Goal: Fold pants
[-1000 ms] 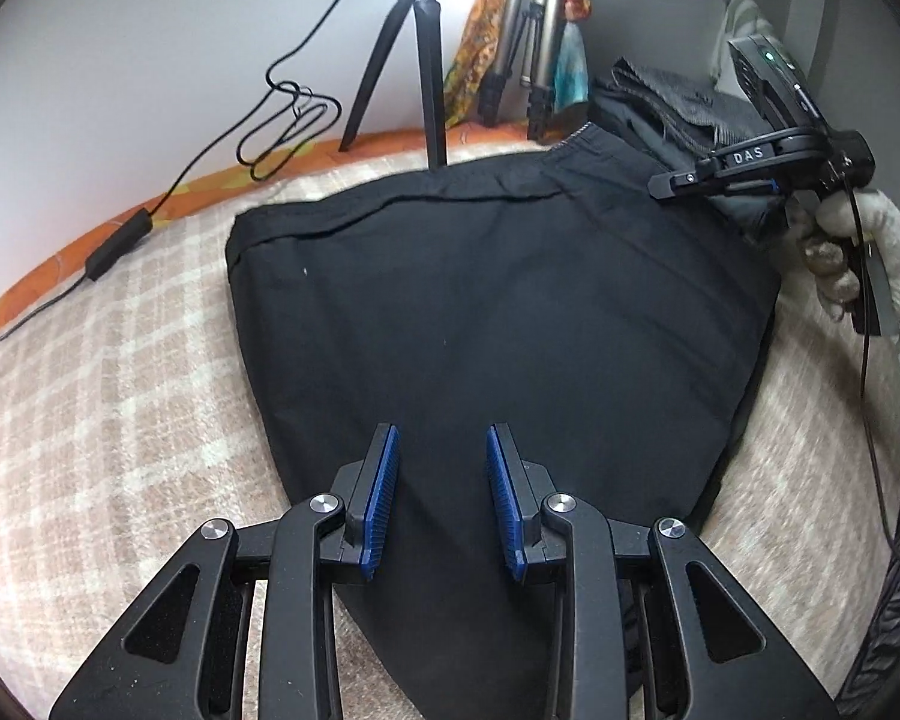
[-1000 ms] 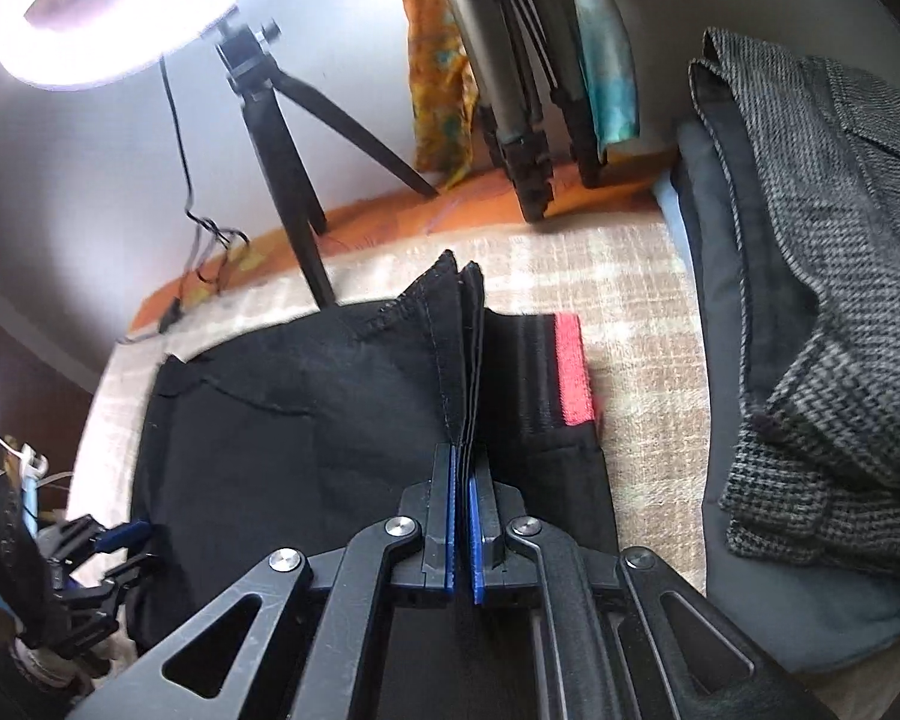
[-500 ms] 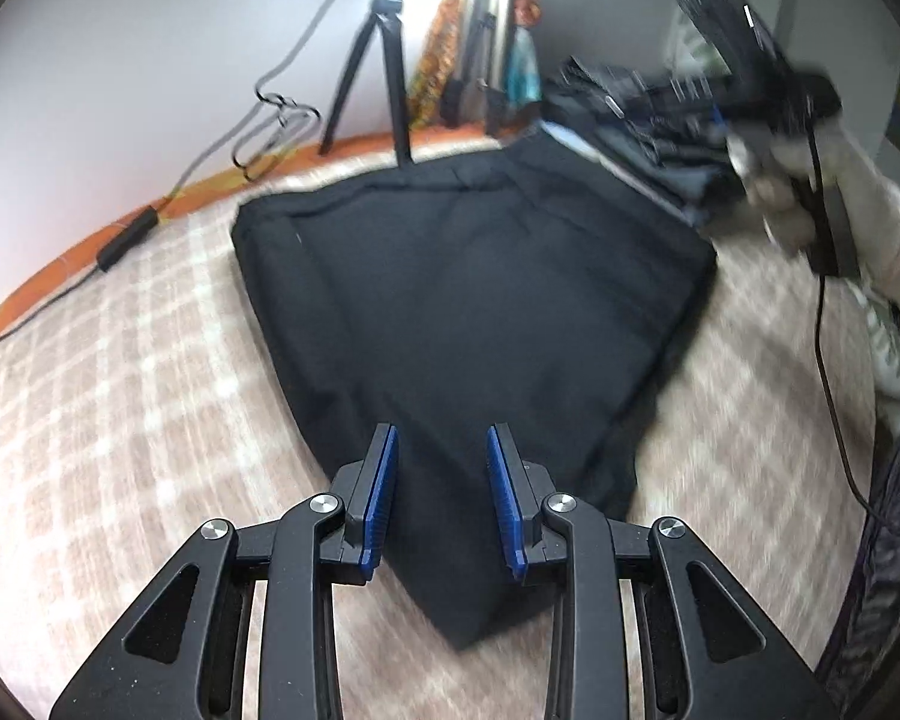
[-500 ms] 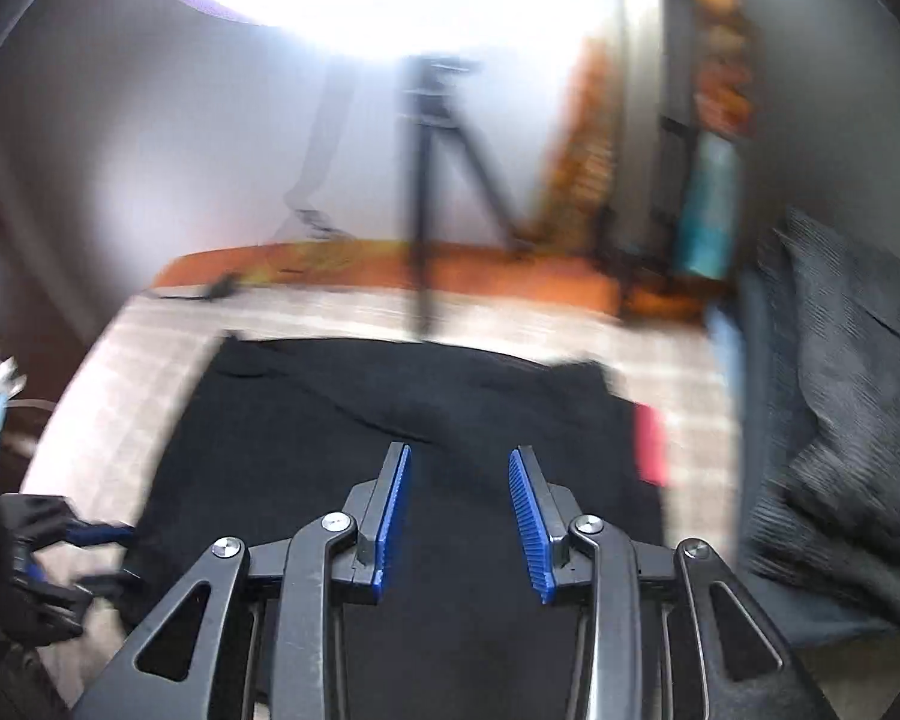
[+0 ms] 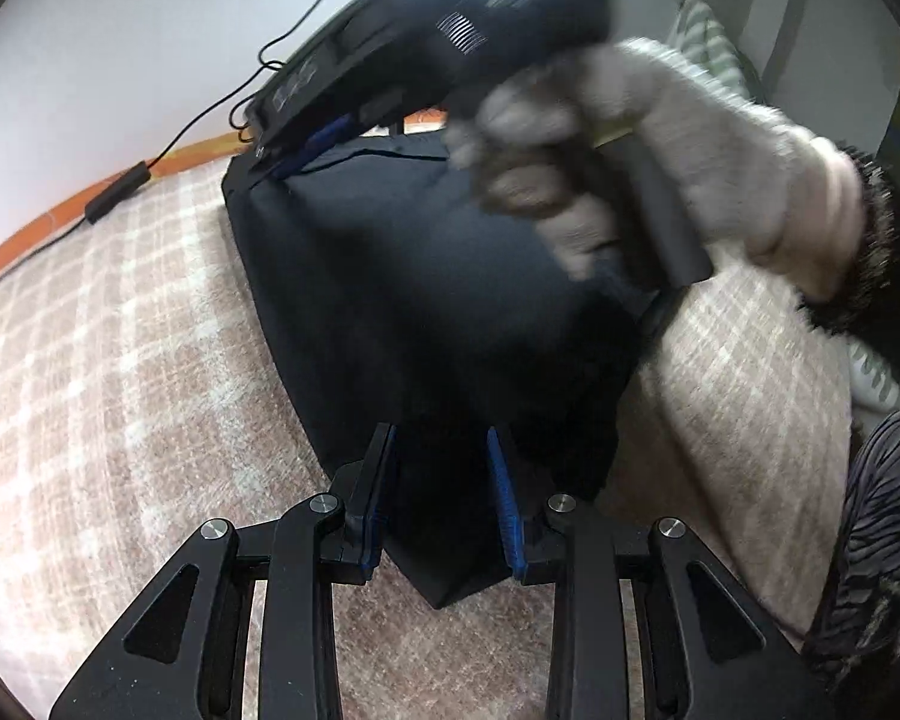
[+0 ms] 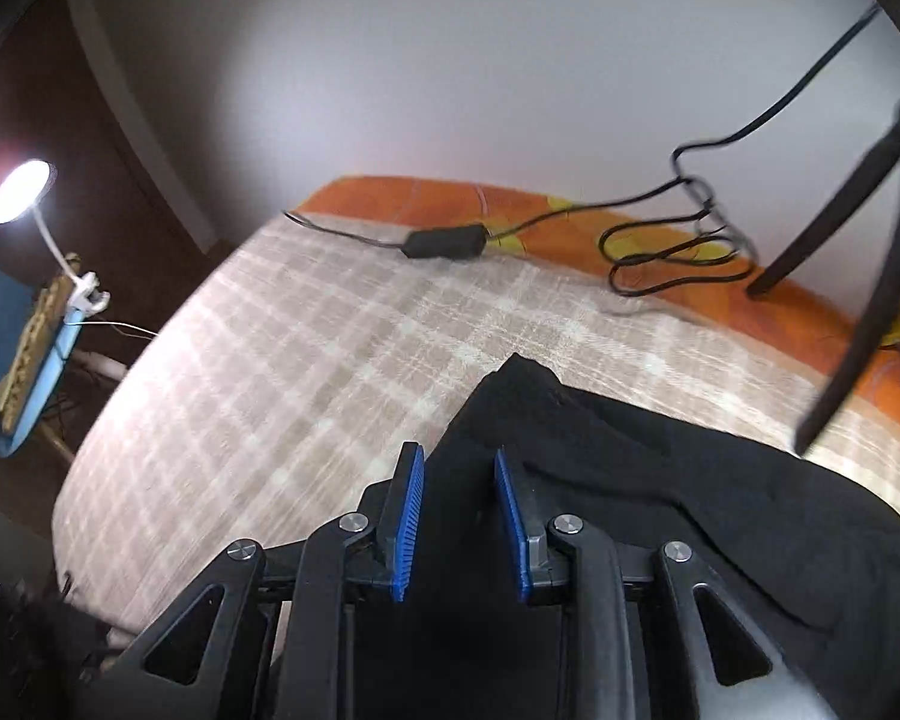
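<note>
The black pants (image 5: 420, 300) lie folded flat on a plaid bedspread (image 5: 120, 360). My left gripper (image 5: 442, 468) hovers open over their near corner, with the dark cloth showing in the gap between its blue pads and neither pad pressing on it. In the left wrist view my right gripper (image 5: 306, 138), blurred and carried by a gloved hand (image 5: 690, 150), reaches across to the pants' far left corner. In its own view the right gripper (image 6: 457, 462) has that corner (image 6: 522, 378) just beyond its tips. Its jaws are closing with black cloth between them, and a gap still shows.
A black cable with an inline box (image 6: 444, 240) trails along the orange sheet edge (image 6: 426, 195) at the back. A tripod leg (image 6: 858, 324) stands at the far right. A lit desk lamp (image 6: 21, 198) is off the bed's left side. Striped dark cloth (image 5: 882, 540) lies at the right.
My right gripper let go of the pants' folded edge on the right, opened, and swung across to the far left corner. My left gripper drifted a little closer to the near corner.
</note>
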A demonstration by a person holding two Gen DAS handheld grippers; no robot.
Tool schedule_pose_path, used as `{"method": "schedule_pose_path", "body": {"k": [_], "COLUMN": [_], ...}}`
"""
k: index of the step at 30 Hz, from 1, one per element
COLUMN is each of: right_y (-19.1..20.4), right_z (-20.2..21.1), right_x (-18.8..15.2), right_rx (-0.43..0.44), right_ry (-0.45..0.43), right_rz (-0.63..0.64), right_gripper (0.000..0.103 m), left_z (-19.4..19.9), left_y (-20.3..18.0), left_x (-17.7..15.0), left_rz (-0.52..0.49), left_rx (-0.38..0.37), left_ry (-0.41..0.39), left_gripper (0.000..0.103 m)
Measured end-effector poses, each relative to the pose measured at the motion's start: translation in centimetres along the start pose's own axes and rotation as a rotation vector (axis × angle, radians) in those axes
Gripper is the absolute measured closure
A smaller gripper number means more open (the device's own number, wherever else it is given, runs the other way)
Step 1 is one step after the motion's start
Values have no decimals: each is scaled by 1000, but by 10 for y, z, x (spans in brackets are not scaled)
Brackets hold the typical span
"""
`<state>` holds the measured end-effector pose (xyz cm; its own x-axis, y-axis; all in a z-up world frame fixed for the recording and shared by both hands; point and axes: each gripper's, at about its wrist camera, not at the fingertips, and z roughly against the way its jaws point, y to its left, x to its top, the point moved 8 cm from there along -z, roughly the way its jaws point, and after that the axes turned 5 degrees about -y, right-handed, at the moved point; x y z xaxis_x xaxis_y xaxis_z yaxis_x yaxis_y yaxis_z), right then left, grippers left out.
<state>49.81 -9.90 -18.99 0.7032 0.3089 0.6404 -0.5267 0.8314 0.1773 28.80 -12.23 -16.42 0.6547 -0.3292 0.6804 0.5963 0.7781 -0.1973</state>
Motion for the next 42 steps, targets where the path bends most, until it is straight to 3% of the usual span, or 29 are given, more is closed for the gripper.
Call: {"method": "schedule_pose_path", "body": {"k": [7,12,14,18,21,27,30,35,40,42], "right_y": [-12,-16,-12,19,49,105,115,116,127,125], "right_z": [-34,-11,16,76,100,101,85,73,62,55], "right_x": [-1,-2,-6,-35,-69,-135,-152,-149,-157,-158], "right_rx": [34,59,69,68,74,57,0,-73,-118,-168], "right_ry": [26,-12,-52,-103,-92,-45,2,-16,8,21], "right_rz": [-102,-178,-182,-101,-62,38,121,175,274,304], "right_gripper": [78,72,69,60,45,34,34,34,33,33], "left_z": [15,22,25,16,-6,-45,-51,-54,-58,-58], "left_y": [25,49,63,93,109,108,105,108,107,109], "left_x": [5,9,11,31,45,60,66,70,72,73], "left_rz": [124,193,217,293,380,437,460,504,486,492], "left_rx": [-11,-16,-10,-20,-76,-111,-131,-155,-154,-155], "left_ry": [-27,-47,-56,-64,-35,22,23,12,6,0], "left_gripper": [74,75,75,74,56,55,55,58,83,85]}}
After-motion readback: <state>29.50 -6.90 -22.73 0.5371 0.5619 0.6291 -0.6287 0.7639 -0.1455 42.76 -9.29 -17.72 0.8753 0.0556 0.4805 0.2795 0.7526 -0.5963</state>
